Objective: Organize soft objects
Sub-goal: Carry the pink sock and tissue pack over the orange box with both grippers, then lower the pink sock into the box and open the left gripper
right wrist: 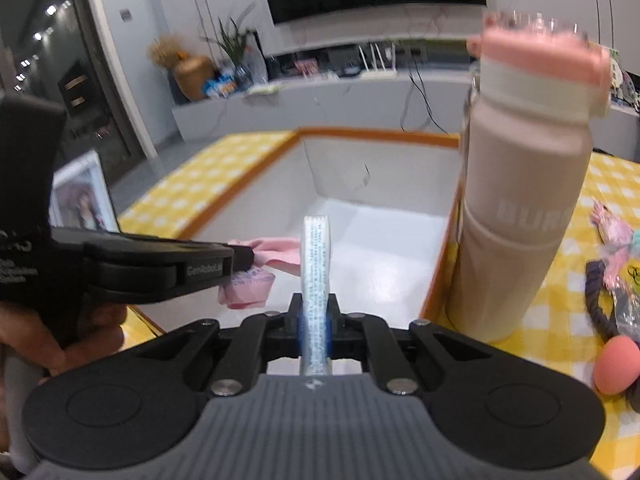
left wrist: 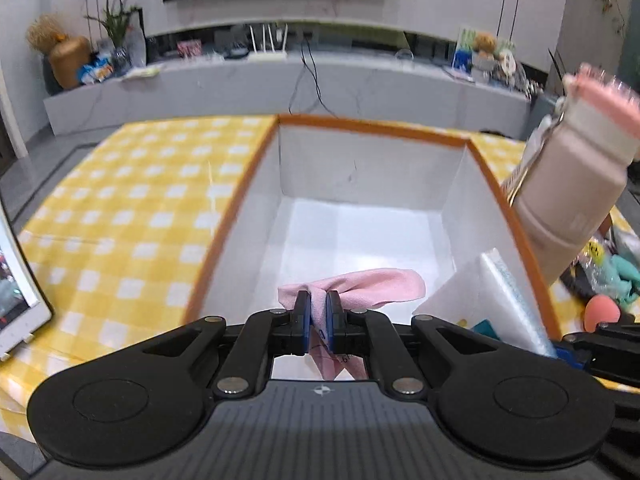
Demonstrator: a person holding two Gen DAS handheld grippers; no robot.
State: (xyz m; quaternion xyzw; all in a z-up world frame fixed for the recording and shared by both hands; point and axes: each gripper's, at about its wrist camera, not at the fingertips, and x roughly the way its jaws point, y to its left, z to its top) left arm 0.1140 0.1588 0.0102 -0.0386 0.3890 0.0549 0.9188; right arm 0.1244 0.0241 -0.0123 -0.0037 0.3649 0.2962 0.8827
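Your left tongs [left wrist: 319, 312] are clenched on a pink cloth [left wrist: 360, 286], held over the near end of the box [left wrist: 360, 124]. The cloth bunches between the pads, spreads out past them above the box floor, and a tail hangs down behind the pads.

Your right tongs [right wrist: 315, 322] are clenched on a thin white packet [right wrist: 316, 264] with fine print, standing upright on edge out of the pads, also over the near end of the box. In the right wrist view your left tongs [right wrist: 244, 258] come in from the left with the cloth [right wrist: 276, 252], just left of the packet; your hand [right wrist: 60, 340] shows under them.

Box: white inside, orange rim, open top, sitting on the counter [left wrist: 140, 184] with its yellow check cover. Inside at the near right corner, a white foam piece [left wrist: 480, 292] leans on the right wall, with something teal [left wrist: 486, 328] at its foot; can't tell what.

Just right of the box, a beige bottle [right wrist: 520, 200] with a pink lid stands on the counter, touching or nearly touching the box rim. Further right of it: a coral egg-shaped sponge [right wrist: 616, 364], a dark band [right wrist: 596, 300], and small pink and teal soft items [right wrist: 612, 236].

Left of the box, a tablet [left wrist: 16, 292] stands propped at the counter edge.

Beyond the box, a long grey shelf [left wrist: 280, 80] holds clutter.
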